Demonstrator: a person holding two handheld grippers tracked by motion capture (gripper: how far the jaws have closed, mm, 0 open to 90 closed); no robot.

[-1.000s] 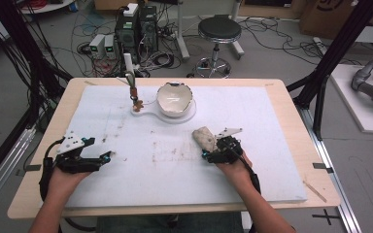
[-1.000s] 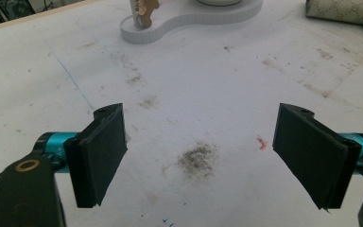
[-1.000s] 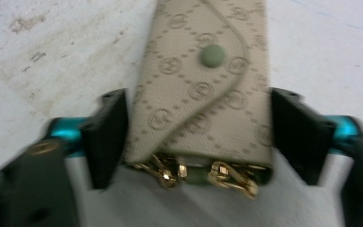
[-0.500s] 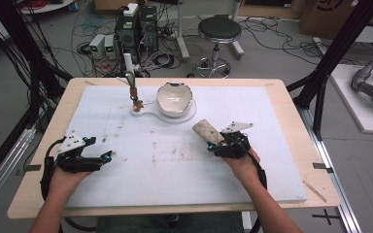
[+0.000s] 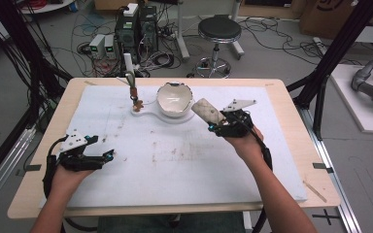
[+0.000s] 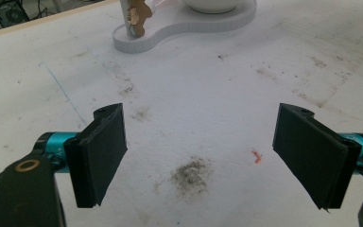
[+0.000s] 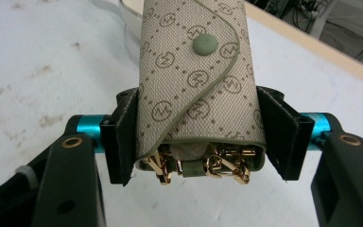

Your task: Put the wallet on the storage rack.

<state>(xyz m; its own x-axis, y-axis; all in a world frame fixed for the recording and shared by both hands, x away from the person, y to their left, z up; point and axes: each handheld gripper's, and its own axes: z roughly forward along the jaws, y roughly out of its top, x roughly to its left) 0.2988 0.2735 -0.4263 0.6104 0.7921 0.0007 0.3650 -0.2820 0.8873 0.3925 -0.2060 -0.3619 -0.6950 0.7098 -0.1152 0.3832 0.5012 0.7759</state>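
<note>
1. High view. Your right gripper (image 5: 217,124) has the key pouch (image 5: 205,111) clamped and clear of the table (image 5: 291,145). The pouch sticks out ahead of the jaws, tilted toward the white bowl (image 5: 174,99), which sits just beyond its far end. Pick-up looks done; the placing is left, probably into that bowl, judging by where the pouch points. Your left gripper (image 5: 108,156) rests low over the mat, well apart from the work.

2. Left gripper view. Jaws stand wide, nothing between them. Bare mat (image 6: 208,109) lies under and ahead of them, grey smudges and a small orange fleck near the right-hand jaw. Farther ahead is the white stand (image 6: 179,28) with a little brown figure (image 6: 137,19) on it.

3. Right gripper view. Jaws have just been closing and now press both sides of the key pouch (image 7: 198,80). Snap flap faces up; gold key hooks (image 7: 203,168) hang from the end nearest the camera.

4. Surface and room. White mat on a wooden table, scuffed and stained. Beyond the far edge: a stool (image 5: 218,34), computer boxes (image 5: 136,29), loose cables on the floor.
</note>
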